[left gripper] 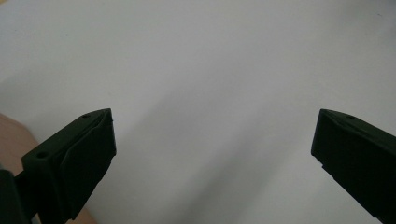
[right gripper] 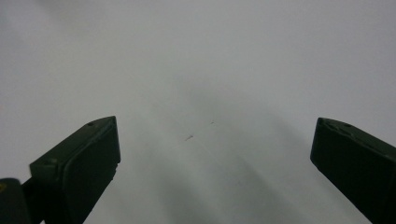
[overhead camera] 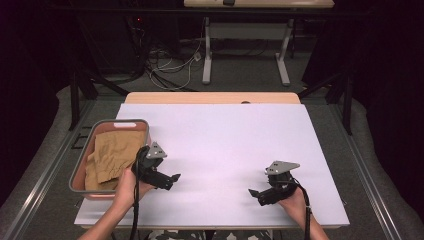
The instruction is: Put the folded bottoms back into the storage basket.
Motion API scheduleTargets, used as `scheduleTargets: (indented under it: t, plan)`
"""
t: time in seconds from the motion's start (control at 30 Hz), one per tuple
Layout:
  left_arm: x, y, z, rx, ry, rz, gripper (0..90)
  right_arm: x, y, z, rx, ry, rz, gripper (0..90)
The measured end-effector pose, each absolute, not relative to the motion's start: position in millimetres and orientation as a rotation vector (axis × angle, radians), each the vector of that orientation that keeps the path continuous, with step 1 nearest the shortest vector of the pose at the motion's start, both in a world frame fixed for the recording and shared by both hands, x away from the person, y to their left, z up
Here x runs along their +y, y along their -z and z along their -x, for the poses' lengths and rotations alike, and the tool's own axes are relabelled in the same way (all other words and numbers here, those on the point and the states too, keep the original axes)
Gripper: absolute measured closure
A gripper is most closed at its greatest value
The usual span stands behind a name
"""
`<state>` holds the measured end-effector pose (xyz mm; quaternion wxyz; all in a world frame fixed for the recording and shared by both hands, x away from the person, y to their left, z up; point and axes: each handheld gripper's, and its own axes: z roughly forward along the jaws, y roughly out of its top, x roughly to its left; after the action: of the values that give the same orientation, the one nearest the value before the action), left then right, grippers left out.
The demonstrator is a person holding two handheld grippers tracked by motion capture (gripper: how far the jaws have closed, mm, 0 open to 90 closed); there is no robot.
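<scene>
A pink basket (overhead camera: 82,160) stands at the table's left edge with crumpled tan cloth (overhead camera: 111,155) inside. My left gripper (overhead camera: 173,179) hovers just right of the basket, low over the white sheet (overhead camera: 225,145), pointing toward the middle. In the left gripper view the left gripper (left gripper: 212,140) has its jaws wide apart with only white sheet between them. My right gripper (overhead camera: 253,193) is held near the front right, pointing left. In the right gripper view the right gripper (right gripper: 215,140) is open too, nothing between its jaws.
The white sheet covers most of a wooden table (overhead camera: 210,97). Behind it on the floor lie cables (overhead camera: 172,67) and the legs of another table (overhead camera: 207,55). Dark curtains close both sides.
</scene>
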<state>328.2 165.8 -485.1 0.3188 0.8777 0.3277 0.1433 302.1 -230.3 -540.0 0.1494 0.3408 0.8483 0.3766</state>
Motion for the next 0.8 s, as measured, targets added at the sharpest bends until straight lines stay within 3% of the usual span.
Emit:
scheduleTargets:
  t: [0.8]
  plan:
    - [144.4,517.3,-299.8,0.787,-0.309,-2.34,0.0,-231.6,542.3,-284.8,2.451,-1.071,-0.97,1.0]
